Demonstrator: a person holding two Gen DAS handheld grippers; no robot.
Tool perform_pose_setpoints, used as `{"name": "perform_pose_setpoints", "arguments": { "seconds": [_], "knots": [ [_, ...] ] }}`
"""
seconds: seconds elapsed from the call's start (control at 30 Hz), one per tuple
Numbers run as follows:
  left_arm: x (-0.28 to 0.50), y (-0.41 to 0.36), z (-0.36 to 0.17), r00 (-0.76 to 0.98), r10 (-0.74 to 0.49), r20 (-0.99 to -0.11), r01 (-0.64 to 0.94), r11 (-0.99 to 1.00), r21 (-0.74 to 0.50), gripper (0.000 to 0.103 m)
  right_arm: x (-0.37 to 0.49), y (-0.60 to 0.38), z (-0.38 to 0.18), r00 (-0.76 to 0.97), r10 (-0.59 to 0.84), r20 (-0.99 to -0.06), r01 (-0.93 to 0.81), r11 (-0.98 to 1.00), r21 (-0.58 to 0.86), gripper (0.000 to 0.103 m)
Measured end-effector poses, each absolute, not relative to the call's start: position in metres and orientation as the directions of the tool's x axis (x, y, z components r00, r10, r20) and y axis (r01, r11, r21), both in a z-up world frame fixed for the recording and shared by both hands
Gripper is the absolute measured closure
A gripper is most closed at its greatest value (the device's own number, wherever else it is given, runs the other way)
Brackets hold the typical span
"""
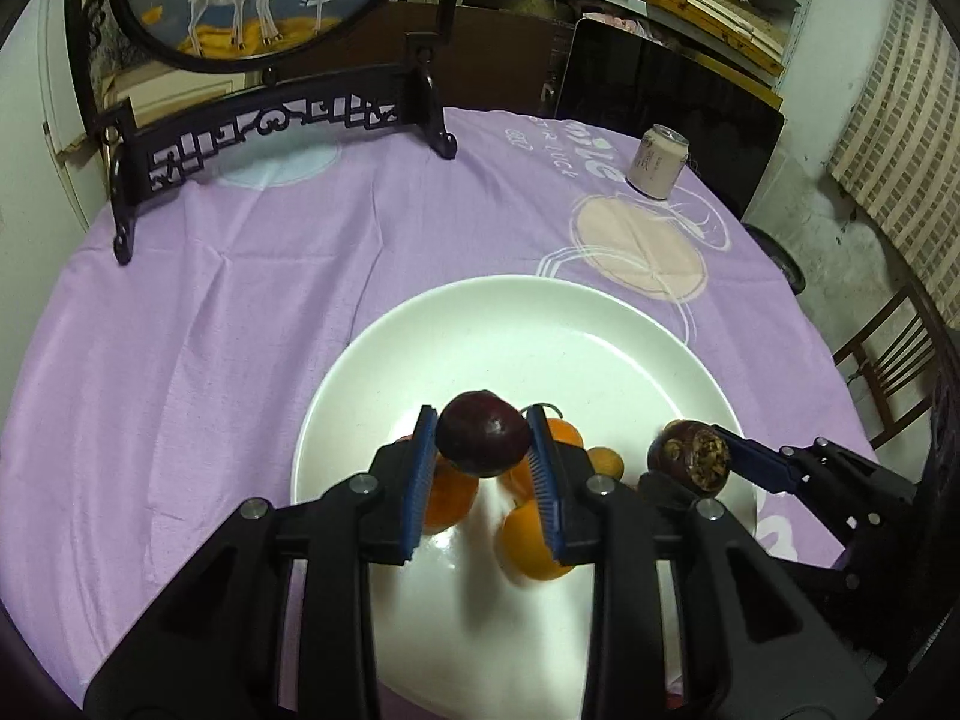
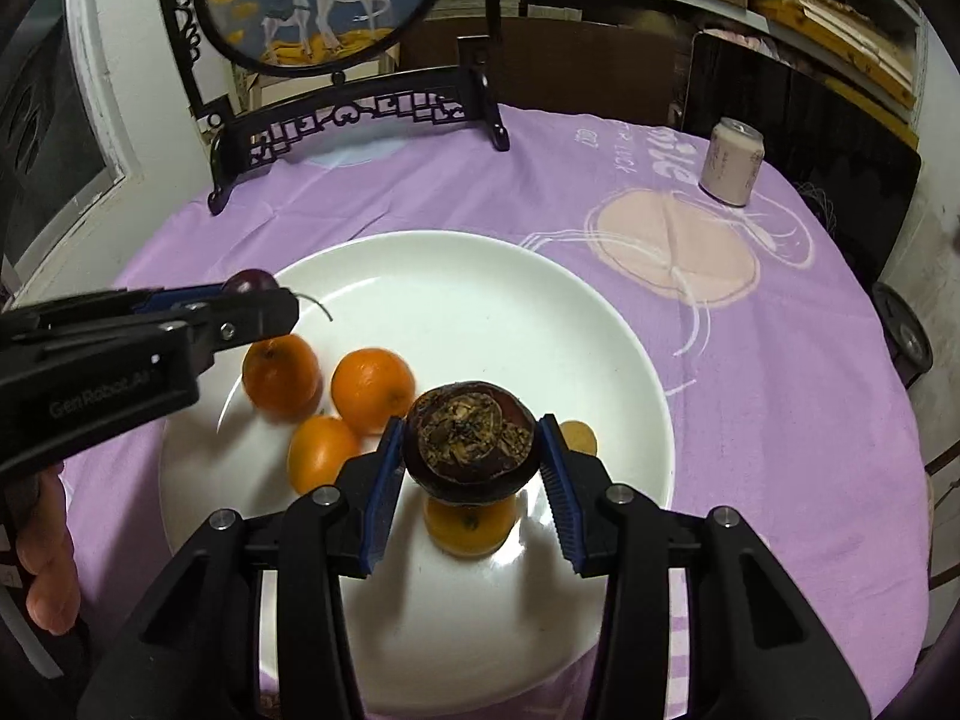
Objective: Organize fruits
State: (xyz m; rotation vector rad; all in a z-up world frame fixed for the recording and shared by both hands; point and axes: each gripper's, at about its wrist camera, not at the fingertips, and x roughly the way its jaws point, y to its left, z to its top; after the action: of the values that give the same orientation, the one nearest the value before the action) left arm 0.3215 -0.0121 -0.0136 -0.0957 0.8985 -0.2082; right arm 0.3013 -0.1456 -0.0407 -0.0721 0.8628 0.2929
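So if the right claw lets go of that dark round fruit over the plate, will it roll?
Probably. The dark round fruit looks nearly spherical, and the white plate is smooth and glossy. It would likely roll inward toward the oranges, though its rough, flattish end might stop it.

"GenRobot.AI" shows in pale letters along the black body of the left gripper, seen from the right wrist camera. That is the one clear brand here. On the cloth, white lettering runs upside down near the far edge: a line of small capitals ending in what looks like "LUCK", and larger bold letters beside it that I cannot make out. The can carries dark characters down its side, too small and blurred to read. From the left wrist, the same cloth lettering and can print stay unreadable.
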Motion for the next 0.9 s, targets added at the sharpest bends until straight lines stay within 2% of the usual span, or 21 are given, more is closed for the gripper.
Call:
{"name": "perform_pose_setpoints", "arguments": {
  "seconds": [0.1, 0.13, 0.17, 0.2, 0.43, 0.53, 0.6, 0.73, 0.9],
  "knots": [
    [0.321, -0.015, -0.016, 0.608, -0.206, -0.767, 0.143, 0.978, -0.15, 0.072, 0.304, -0.146, -0.041, 0.621, 0.219, -0.752, -0.279, 0.959, 0.048, 0.058],
    [0.321, -0.015, -0.016, 0.61, -0.205, -0.765, 0.141, 0.979, -0.15, 0.069, 0.305, -0.146, -0.042, 0.631, 0.206, -0.748, -0.267, 0.963, 0.04, 0.053],
    [0.32, -0.014, -0.016, 0.61, -0.209, -0.764, 0.143, 0.978, -0.153, 0.05, 0.304, -0.145, -0.042, 0.64, 0.193, -0.744, -0.259, 0.965, 0.027, 0.044],
    [0.318, -0.012, -0.015, 0.615, -0.213, -0.759, 0.139, 0.977, -0.162, 0.038, 0.302, -0.146, -0.04, 0.659, 0.174, -0.731, -0.248, 0.969, 0.007, 0.043],
    [0.283, -0.001, 0.005, 0.681, -0.202, -0.704, 0.121, 0.979, -0.163, 0.038, 0.276, -0.16, -0.023, 0.723, 0.176, -0.668, -0.224, 0.974, 0.015, 0.043],
    [0.244, 0.006, 0.007, 0.702, -0.192, -0.686, 0.121, 0.981, -0.151, 0.037, 0.241, -0.173, -0.017, 0.726, 0.184, -0.663, -0.218, 0.975, 0.032, 0.043],
    [0.209, 0.014, 0.003, 0.712, -0.204, -0.672, 0.135, 0.979, -0.155, 0.034, 0.206, -0.182, -0.016, 0.721, 0.202, -0.663, -0.23, 0.972, 0.047, 0.043],
    [0.133, 0.025, -0.018, 0.684, -0.256, -0.683, 0.189, 0.967, -0.173, 0.033, 0.144, -0.195, -0.029, 0.676, 0.242, -0.696, -0.259, 0.962, 0.083, 0.043],
    [0.09, 0.026, -0.04, 0.62, -0.284, -0.731, 0.228, 0.957, -0.178, 0.033, 0.112, -0.196, -0.046, 0.612, 0.251, -0.75, -0.27, 0.958, 0.1, 0.043]
  ]
}}
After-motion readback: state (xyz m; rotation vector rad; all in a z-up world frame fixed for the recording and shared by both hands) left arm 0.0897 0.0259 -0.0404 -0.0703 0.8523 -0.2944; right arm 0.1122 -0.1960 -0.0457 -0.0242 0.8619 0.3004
